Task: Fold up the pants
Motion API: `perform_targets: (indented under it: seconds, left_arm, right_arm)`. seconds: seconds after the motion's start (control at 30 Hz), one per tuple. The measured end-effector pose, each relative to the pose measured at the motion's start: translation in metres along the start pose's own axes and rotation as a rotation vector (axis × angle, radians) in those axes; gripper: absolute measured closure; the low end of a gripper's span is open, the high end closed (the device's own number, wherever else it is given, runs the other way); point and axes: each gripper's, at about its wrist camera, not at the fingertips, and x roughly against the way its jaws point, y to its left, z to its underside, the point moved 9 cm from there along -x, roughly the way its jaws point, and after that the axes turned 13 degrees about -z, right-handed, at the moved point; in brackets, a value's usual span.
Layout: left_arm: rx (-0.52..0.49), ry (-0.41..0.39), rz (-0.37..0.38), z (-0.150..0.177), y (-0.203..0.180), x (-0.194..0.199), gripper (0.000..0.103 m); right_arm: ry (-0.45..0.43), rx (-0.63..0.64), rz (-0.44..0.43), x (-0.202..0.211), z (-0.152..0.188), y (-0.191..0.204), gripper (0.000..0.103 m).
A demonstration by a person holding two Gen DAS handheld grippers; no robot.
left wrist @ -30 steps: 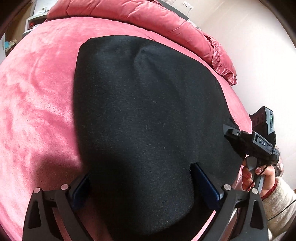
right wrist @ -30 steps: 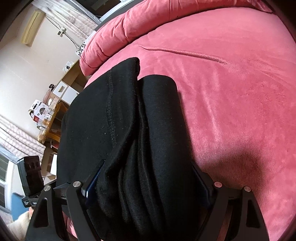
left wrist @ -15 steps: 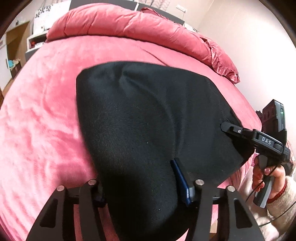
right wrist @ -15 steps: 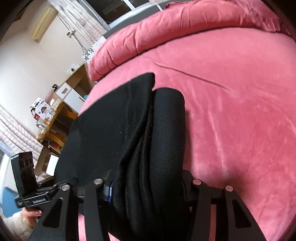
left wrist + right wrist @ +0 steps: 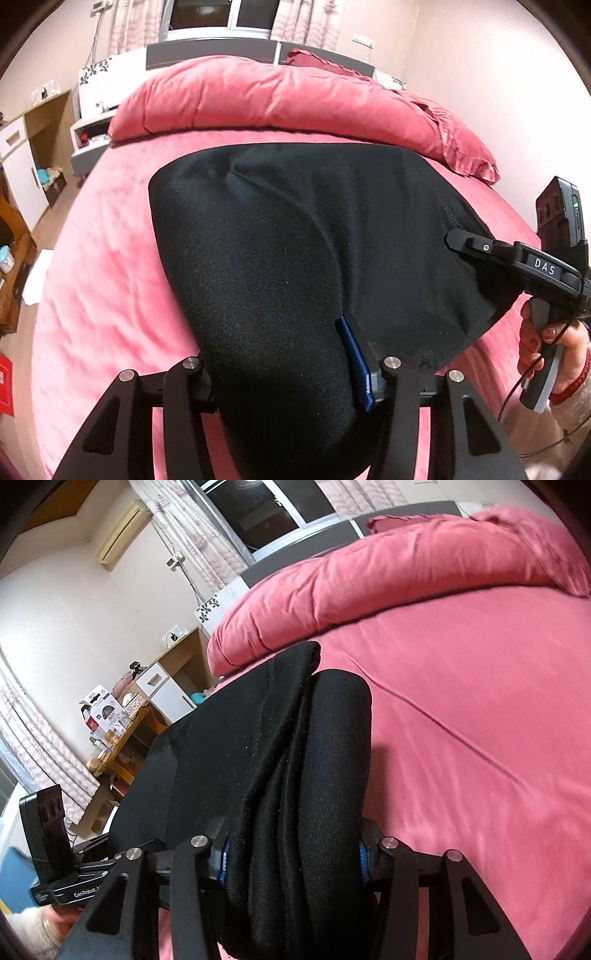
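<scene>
So the black pants (image 5: 295, 236) are sitting on the pink bed (image 5: 96, 280), already bunched into a thick folded bundle, and both grippers have a piece of the near edge. The left gripper (image 5: 288, 373) has its jaws closing, with a fat roll of the black fabric between them: the blue pad (image 5: 354, 354) on the right-hand finger presses into the cloth, while the other pad is buried under the fabric, so I can't see it. From the left wrist view the pants spread out away from the camera toward the rolled-up pink duvet (image 5: 295, 96) at the head of the bed, and the far edge looks like it stops just short of it. Over on the right side of that view you can see the right gripper (image 5: 465, 240) reaching in at the seam edge of the pants, with the person's hand (image 5: 550, 343) wrapped around its handle. In the right wrist view the right gripper (image 5: 291, 853) is clamped on several stacked layers of the pants (image 5: 273, 760), blue pads showing on both sides of the bundle and squeezing it in. The layers stand up like ridges between the fingers. The left gripper (image 5: 88, 864) shows at the lower left there, partly tucked behind the fabric. Beyond the bed there's a wooden desk (image 5: 122, 738) with clutter on it and a window (image 5: 258, 513) with curtains.
</scene>
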Motion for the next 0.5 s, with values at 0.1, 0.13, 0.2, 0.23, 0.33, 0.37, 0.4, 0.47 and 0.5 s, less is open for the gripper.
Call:
perform_targets:
  seconds: [0.1,0.13,0.2,0.23,0.33,0.37,0.4,0.47,0.5]
  left_arm:
    - [0.005,-0.008,-0.022,-0.021,0.012,-0.017,0.049]
    - [0.005,-0.009,-0.028,-0.025,0.016,-0.022,0.049]
    - [0.0,-0.016,-0.038,-0.032,0.025,-0.034,0.049]
    - [-0.002,-0.014,-0.04,-0.037,0.024,-0.04,0.049]
    - [-0.014,0.017,-0.039,-0.035,0.032,-0.062,0.049]
    - [-0.02,0.033,-0.044,-0.032,0.033,-0.07,0.048]
    - [-0.019,0.036,-0.046,-0.031,0.034,-0.077,0.047]
    - [-0.001,0.014,-0.029,-0.029,0.035,-0.081,0.043]
    - [0.005,0.007,-0.022,-0.027,0.036,-0.084,0.041]
  right_arm:
    - [-0.006,0.017,0.0,-0.019,-0.018,-0.002,0.054]
    - [-0.007,0.017,-0.001,-0.024,-0.022,-0.003,0.054]
    - [-0.011,0.021,0.0,-0.034,-0.029,-0.008,0.054]
    - [-0.013,0.02,0.0,-0.039,-0.032,-0.012,0.054]
    - [0.007,-0.006,0.014,-0.057,-0.032,-0.029,0.054]
    - [0.023,-0.017,0.029,-0.062,-0.028,-0.038,0.053]
    - [0.038,-0.026,0.043,-0.067,-0.023,-0.048,0.053]
    - [0.036,-0.04,0.042,-0.07,-0.017,-0.06,0.046]
    - [0.027,-0.05,0.037,-0.069,-0.015,-0.064,0.044]
